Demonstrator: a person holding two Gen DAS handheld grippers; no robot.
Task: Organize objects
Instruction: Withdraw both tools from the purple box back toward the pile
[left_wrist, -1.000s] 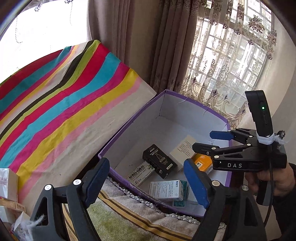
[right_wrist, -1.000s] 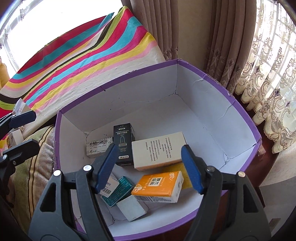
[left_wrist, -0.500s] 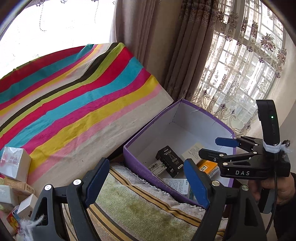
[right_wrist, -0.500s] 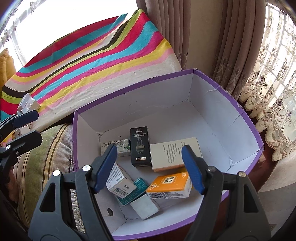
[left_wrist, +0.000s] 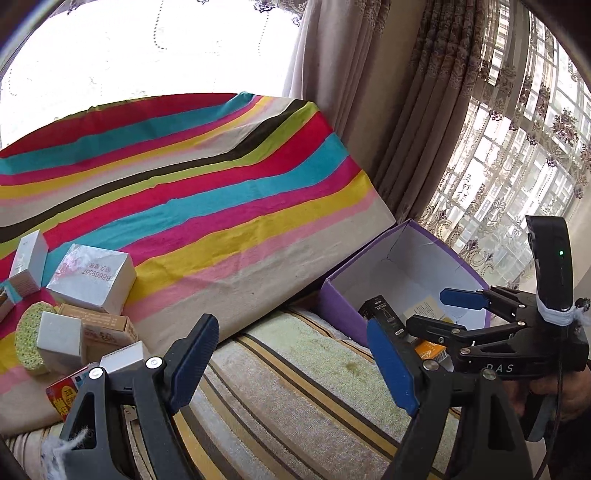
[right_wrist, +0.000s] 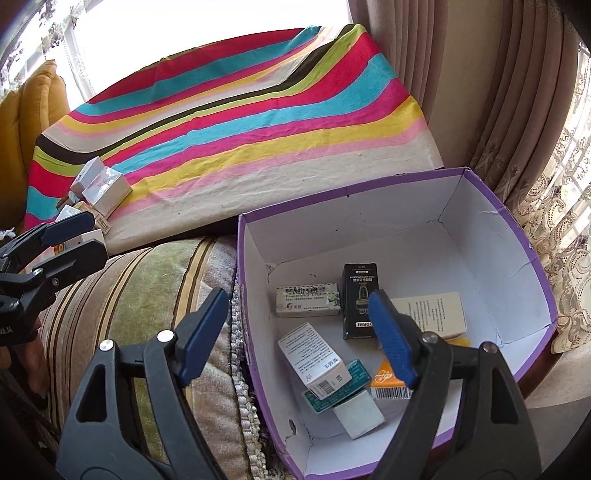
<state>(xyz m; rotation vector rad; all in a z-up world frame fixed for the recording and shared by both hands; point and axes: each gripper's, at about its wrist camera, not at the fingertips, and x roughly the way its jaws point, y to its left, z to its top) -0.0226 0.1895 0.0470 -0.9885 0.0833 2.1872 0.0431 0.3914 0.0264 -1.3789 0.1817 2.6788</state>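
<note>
Hovering beside the purple box — our left gripper and right gripper spread empty, small boxes awaiting pickup.

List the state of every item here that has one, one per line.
Left hand-held gripper: open, empty.
Right hand-held gripper: open, empty.
Purple box: open-topped, partly filled.
Black carton: lying flat in the box.
Orange carton: in the box, partly hidden.
Silver box: outside the box, on the striped cloth.
Curtains: drawn.
</note>
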